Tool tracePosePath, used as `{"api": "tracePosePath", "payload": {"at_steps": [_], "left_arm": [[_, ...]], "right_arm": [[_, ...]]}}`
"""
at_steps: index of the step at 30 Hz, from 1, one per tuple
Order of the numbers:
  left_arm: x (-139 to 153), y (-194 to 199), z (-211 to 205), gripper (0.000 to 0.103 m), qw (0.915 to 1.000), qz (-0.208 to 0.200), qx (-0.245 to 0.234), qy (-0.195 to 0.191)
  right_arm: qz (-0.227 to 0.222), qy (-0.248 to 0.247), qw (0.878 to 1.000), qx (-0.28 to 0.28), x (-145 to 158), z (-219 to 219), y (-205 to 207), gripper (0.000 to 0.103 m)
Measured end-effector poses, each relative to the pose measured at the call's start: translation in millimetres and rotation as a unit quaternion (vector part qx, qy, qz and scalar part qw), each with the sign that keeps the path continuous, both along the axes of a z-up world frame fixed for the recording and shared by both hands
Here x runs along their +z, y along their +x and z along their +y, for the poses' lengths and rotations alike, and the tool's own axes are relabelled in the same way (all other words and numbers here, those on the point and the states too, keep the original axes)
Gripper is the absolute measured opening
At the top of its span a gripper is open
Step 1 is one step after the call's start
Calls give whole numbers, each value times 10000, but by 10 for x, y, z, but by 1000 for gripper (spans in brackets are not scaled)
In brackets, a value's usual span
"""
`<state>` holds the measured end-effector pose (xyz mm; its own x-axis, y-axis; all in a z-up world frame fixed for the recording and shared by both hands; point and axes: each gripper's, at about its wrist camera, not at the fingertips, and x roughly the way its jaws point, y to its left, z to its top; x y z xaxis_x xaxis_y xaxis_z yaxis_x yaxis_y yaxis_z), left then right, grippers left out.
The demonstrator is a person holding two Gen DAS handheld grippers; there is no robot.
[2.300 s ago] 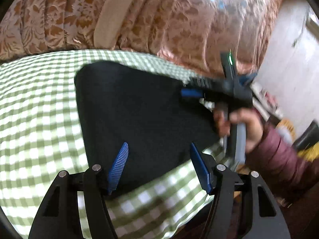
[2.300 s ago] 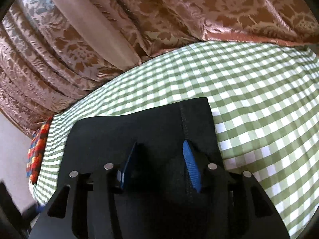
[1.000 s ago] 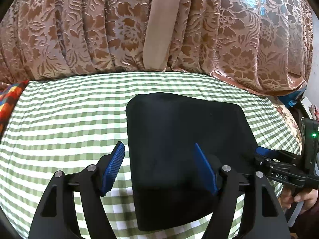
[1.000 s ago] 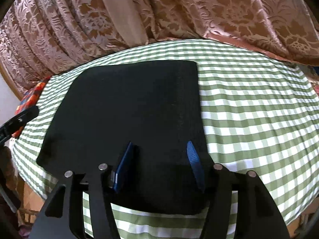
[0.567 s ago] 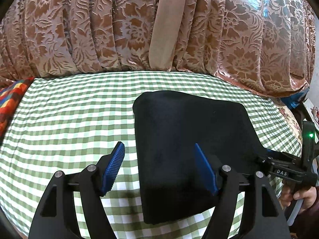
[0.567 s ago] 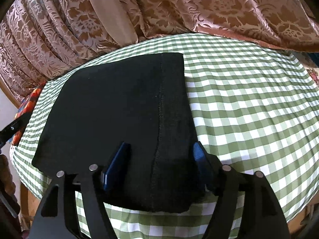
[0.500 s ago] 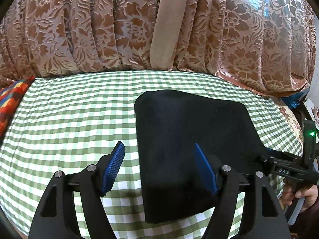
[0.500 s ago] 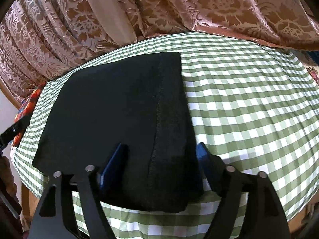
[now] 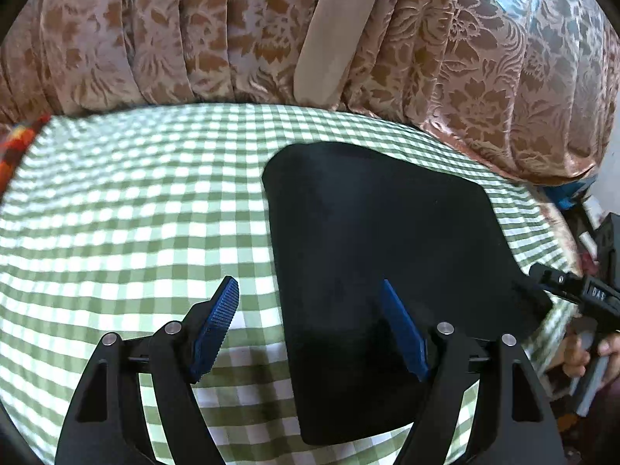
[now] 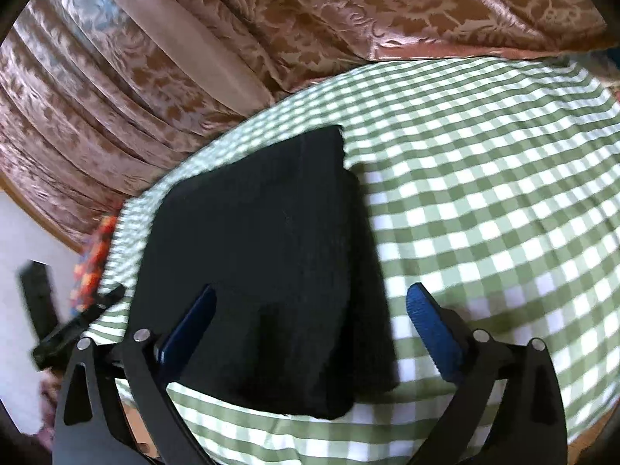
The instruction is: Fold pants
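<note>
The black pants (image 9: 387,232) lie folded into a thick rectangle on the green-and-white checked tablecloth (image 9: 135,213). My left gripper (image 9: 308,294) hovers over their near left edge. Its jaws are opening: the left finger is over the cloth, the right finger over the pants, and neither pad presses. In the right wrist view the pants (image 10: 263,232) fill the middle. My right gripper (image 10: 313,292) straddles their near right edge. Its jaws are also opening, wide apart and clear of the fabric. The right gripper (image 9: 573,294) also shows at the pants' right corner, held by a hand (image 9: 581,352).
A brown floral curtain (image 9: 232,38) hangs close behind the table. A bright patterned cloth (image 10: 93,259) lies at the table's left end. The checked tablecloth (image 10: 484,193) stretches bare to the right of the pants. The left gripper (image 10: 77,329) shows at the left edge.
The right jaws have spread wide and let go of the pants' folded edge, and that gripper has rolled. The left gripper has sunk slightly toward the pants' left edge.
</note>
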<state>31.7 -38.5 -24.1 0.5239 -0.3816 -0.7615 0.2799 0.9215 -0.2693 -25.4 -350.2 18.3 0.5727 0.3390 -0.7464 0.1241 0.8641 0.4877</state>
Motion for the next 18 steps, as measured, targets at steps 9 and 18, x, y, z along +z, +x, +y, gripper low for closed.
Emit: {"api": "tracePosePath", "payload": {"at_steps": [9,18], "left_arm": [[-142,332,581,75,9836,816,37,-1608],[-398,704,358,82,9606,1406,-429,-2360]], "right_arm": [[142,836,9961,244,-247,-220,384,98],[631,695,9926,775,-501,-135,654,76]]}}
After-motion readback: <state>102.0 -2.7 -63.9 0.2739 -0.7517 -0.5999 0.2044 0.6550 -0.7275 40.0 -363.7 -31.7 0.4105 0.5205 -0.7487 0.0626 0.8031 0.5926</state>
